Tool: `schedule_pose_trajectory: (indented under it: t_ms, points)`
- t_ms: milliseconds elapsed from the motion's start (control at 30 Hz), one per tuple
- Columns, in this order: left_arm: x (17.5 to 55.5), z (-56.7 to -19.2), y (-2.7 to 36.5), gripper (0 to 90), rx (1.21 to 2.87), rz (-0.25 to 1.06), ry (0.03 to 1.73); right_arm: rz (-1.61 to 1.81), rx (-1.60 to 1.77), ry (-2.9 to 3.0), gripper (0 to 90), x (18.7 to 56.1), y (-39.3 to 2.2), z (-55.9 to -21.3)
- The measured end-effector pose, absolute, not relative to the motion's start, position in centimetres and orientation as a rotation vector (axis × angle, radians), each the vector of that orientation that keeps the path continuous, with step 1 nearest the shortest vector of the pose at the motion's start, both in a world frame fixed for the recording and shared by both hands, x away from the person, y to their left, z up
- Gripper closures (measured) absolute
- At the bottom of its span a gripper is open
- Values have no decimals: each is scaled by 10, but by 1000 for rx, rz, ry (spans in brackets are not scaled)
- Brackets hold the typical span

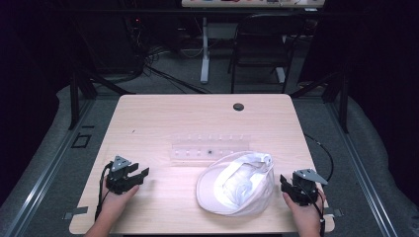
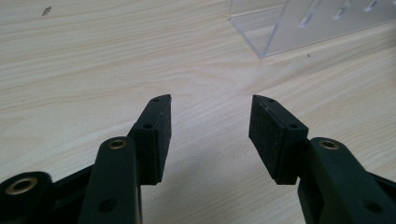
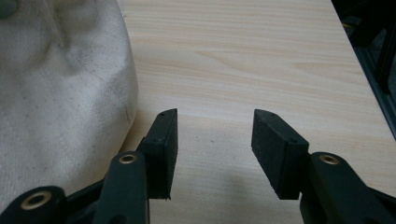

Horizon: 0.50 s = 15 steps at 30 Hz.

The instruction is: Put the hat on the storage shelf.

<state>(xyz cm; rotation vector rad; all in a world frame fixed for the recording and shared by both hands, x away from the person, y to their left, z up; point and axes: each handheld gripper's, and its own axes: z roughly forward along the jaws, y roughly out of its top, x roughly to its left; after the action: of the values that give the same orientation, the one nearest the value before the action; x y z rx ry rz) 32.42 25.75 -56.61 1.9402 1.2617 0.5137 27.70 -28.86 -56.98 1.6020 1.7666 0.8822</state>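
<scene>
A white cap lies upside down on the wooden table, toward the front right. Behind it stands a clear plastic rack. My left gripper rests at the front left, open, with nothing between its jaws. In the left gripper view that gripper points over bare wood toward a corner of the clear rack. My right gripper sits at the front right, just right of the cap, open and empty. The cap's cloth lies beside the left jaw of the right gripper.
A round grommet hole sits near the table's far edge. Beyond the table stand a black chair and a white desk leg, with cables on the floor. The table's right edge runs close to my right gripper.
</scene>
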Motion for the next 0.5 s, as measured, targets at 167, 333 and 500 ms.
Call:
schedule_pose_trajectory:
  t_ms: [167,333,500]
  points:
    - [325,-566,259,449,1931,515,1274,854,1614,1789,530,278,-287,-571]
    - [324,-566,259,446,1930,528,1293,847,1649,1808,513,280,-287,-570]
    - [324,-566,257,452,1933,533,1282,829,1669,1841,508,282,-286,-565]
